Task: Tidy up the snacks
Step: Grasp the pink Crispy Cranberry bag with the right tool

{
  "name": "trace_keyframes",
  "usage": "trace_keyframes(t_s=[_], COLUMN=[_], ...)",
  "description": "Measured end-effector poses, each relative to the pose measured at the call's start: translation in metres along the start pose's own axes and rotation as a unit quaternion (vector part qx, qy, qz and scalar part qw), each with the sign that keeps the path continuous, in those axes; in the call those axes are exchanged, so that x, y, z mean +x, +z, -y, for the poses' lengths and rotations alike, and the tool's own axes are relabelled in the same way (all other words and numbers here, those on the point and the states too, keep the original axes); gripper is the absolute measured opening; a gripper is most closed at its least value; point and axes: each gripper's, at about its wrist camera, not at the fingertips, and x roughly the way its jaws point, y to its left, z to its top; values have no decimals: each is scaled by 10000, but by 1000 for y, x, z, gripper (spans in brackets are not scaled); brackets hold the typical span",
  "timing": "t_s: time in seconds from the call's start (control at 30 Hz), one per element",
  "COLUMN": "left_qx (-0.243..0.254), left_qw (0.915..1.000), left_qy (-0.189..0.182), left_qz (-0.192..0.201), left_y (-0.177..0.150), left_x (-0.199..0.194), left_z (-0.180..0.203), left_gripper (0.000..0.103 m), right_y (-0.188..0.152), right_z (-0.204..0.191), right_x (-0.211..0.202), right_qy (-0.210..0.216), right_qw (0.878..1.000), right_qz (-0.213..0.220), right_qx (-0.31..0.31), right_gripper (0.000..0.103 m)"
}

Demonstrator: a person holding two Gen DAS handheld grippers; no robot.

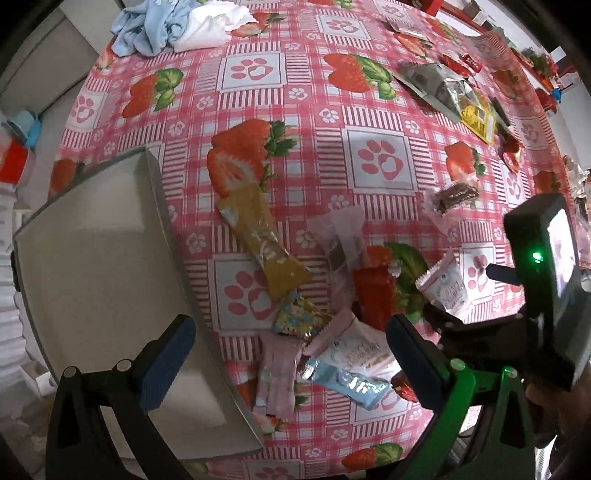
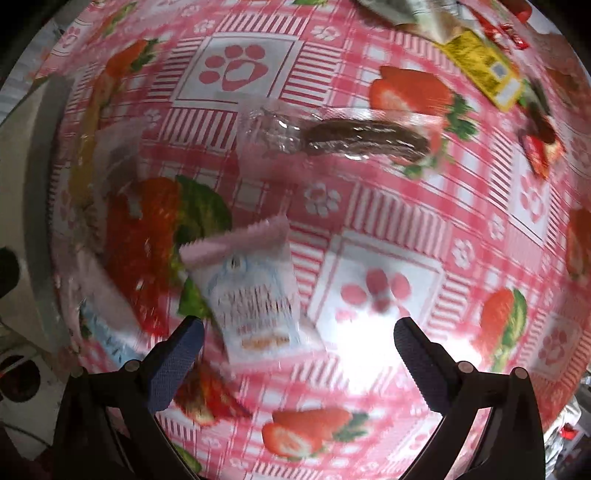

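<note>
- Nearest our lenses sit our own tongs: the left gripper (image 1: 291, 354) is spread wide with nothing between its blue pads, one finger over the tray and the other over the snack heap.
- Our right gripper (image 2: 299, 354) is also spread wide; a white packet with a pink serrated top (image 2: 255, 291) lies in the gap, nearer the left-hand finger, and the blur keeps us from telling whether either pad touches it.
- We see the table's tablecloth (image 1: 369, 110) filling both views, a pink-and-white check printed with strawberries, paw prints and small flowers.
- We find a pale grey tray (image 1: 99, 266) on the table's near left part, its right edge just beside the snacks.
- We note crumpled blue and white cloths (image 1: 177, 26) at the far edge of the table.
- Beyond that edge we make out only pale cabinet fronts (image 1: 40, 62), with red and blue clutter at the left.
- We count the main snack heap (image 1: 332, 325) lying on the cloth between tray and right gripper: a long yellow bar (image 1: 262, 243), a red packet (image 1: 373, 291), a light-blue wrapper (image 1: 351, 384), and pink ones.
- We spot a silver pouch (image 1: 436, 85) and a yellow packet (image 1: 476, 118) well apart, toward the far right.
- A brown treat in clear wrap (image 2: 365, 142) lies alone mid-table.
</note>
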Motion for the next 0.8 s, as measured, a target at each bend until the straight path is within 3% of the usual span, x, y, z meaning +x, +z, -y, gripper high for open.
trace_keyframes(t_s=[0.3, 0.47, 0.57, 0.67, 0.73, 0.8], left_qx=[-211, -248, -178, -108, -71, -63], left_qw=[9995, 9991, 9993, 9993, 9991, 9989], left_qy=[-69, -184, -193, -186, -188, -208], left_qz=[-218, -277, -270, -318, -370, -413], left_y=[10, 9, 7, -6, -15, -23], left_x=[8, 21, 25, 28, 33, 36], left_z=[-5, 2, 3, 11, 16, 22], left_gripper=[103, 103, 103, 103, 103, 103], right_y=[32, 36, 39, 21, 15, 11], right_z=[-15, -9, -15, -16, -12, -9], right_x=[-3, 8, 7, 2, -5, -11], right_qy=[-57, 10, 27, 95, 98, 161], right_qw=[9998, 9984, 9990, 9990, 9983, 9983], right_qz=[120, -279, -217, -24, 64, 71], right_qx=[-154, -484, -377, -442, -572, -558], right_gripper=[103, 103, 98, 75, 42, 42])
